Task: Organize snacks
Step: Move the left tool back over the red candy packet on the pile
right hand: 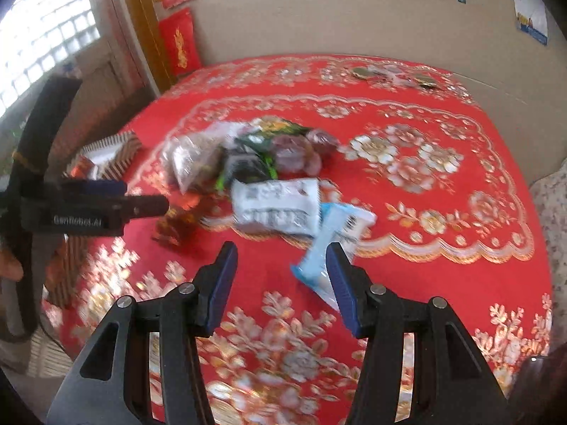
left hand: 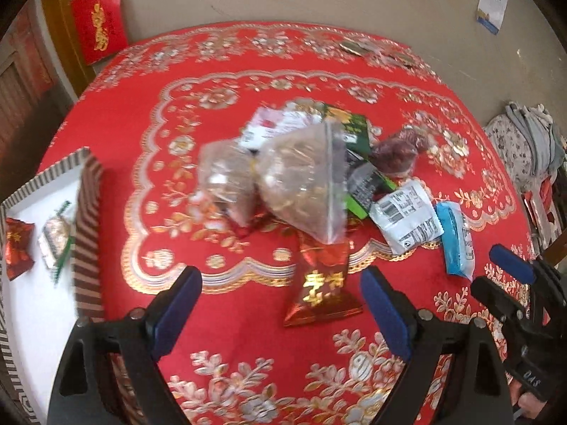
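A heap of snack packets lies mid-table: two clear bags [left hand: 301, 184] of brownish bits, a green packet [left hand: 349, 124], a dark red bag [left hand: 395, 154], a white packet [left hand: 407, 217] and a light blue packet [left hand: 457, 241]. Nearest me lies a red and gold packet [left hand: 320, 290]. My left gripper [left hand: 280, 304] hovers open just in front of that red packet, nothing between its blue pads. My right gripper [right hand: 280, 276] is open above the cloth, its right pad beside the light blue packet [right hand: 329, 244]. The white packet [right hand: 276, 207] lies just beyond.
A striped box [left hand: 88, 233] with a white inside stands at the table's left and holds a red packet [left hand: 17, 248] and a silver one [left hand: 56, 237]. Red floral cloth [left hand: 248, 336] covers the table. A wall runs behind; folded fabric [left hand: 524, 145] sits off the right edge.
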A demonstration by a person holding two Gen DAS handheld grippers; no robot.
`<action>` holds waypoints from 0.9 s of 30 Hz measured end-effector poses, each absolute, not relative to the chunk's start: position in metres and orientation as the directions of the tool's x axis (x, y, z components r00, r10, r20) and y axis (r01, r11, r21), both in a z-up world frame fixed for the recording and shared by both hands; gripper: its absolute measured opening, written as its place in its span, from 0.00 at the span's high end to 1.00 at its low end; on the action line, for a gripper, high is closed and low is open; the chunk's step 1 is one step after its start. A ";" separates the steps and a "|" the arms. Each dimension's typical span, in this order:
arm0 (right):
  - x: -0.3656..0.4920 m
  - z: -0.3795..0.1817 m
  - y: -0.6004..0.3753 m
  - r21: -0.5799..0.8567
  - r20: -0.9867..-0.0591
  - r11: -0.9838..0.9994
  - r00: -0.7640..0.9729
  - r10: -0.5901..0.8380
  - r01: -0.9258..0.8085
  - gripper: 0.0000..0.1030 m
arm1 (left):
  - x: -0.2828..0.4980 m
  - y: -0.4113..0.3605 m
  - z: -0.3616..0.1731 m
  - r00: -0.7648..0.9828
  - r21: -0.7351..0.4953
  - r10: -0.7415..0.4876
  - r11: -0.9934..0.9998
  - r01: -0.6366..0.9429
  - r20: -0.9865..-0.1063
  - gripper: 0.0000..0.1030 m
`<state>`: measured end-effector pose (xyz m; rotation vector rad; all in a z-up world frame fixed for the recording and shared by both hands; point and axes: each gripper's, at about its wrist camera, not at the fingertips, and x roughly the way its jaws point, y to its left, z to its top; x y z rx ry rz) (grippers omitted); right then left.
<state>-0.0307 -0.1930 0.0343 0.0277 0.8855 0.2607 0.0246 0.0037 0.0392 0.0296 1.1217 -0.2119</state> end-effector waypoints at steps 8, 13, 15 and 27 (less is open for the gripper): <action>-0.039 0.033 -0.212 0.130 -0.762 0.974 0.609 0.218 -0.186 0.50 | 0.031 -0.014 0.029 0.406 -0.067 -0.137 0.981 0.182 -0.904 0.10; -0.031 0.028 -0.215 0.145 -0.779 0.979 0.594 0.201 -0.141 0.49 | 0.034 -0.018 0.021 0.406 -0.047 -0.112 0.985 0.165 -0.907 0.10; -0.026 0.025 -0.214 0.158 -0.789 0.981 0.582 0.196 -0.116 0.50 | 0.035 -0.019 0.018 0.399 -0.043 -0.104 0.986 0.160 -0.911 0.10; 0.006 0.014 -0.196 0.113 -0.821 0.992 0.557 0.127 -0.059 0.50 | 0.043 -0.015 0.012 0.397 -0.013 -0.068 0.990 0.139 -0.915 0.10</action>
